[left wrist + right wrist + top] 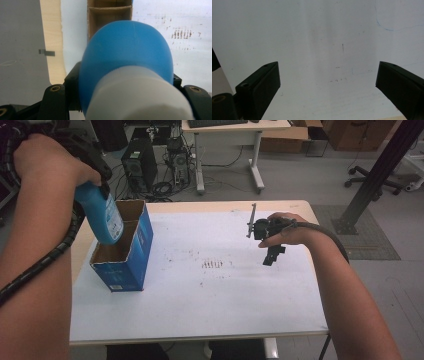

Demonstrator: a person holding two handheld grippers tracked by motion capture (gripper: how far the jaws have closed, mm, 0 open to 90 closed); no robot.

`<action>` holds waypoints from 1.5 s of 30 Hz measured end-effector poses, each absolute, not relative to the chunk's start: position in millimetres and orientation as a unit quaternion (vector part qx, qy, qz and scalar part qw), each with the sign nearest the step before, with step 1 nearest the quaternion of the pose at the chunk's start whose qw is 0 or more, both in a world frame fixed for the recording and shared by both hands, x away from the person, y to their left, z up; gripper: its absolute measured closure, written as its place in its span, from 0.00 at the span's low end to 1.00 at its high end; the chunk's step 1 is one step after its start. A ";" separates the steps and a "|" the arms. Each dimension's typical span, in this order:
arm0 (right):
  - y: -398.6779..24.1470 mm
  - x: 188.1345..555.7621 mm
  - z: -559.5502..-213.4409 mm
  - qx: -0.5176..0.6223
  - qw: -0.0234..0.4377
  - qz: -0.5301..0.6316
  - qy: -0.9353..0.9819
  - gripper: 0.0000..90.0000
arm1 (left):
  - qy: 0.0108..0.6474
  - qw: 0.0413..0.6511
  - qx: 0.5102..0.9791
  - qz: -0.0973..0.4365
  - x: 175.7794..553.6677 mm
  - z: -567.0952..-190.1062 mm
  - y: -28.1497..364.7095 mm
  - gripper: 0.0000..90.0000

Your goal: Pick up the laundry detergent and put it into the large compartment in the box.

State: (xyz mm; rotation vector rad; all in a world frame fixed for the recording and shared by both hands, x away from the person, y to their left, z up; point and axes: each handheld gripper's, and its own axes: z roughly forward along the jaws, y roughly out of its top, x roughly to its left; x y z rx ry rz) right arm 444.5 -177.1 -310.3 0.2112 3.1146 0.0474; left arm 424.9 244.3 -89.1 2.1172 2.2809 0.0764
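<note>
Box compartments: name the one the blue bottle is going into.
The near compartment of the blue box: the bottle's bottom dips into it, while the far compartment, by the table's back edge, is bare cardboard.

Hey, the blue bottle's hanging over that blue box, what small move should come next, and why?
Probably ease the left claw straight down. It is shut on the blue bottle, whose base sits tilted at the mouth of the near compartment of the blue box, not yet fully inside. The left gripper view shows the open cardboard compartments just beyond the bottle. The right claw hangs open over the table, apart.
</note>
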 end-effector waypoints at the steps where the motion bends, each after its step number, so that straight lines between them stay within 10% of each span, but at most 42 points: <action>1: -176.6 444.5 -310.3 0.066 0.011 0.016 0.998 0.06 | 0.733 0.016 0.679 0.023 425.6 -92.5 245.2 0.42; 45: -171.9 442.3 -304.6 0.062 0.014 0.013 0.998 0.06 | 0.723 0.001 0.690 0.011 437.0 -179.2 250.9 0.42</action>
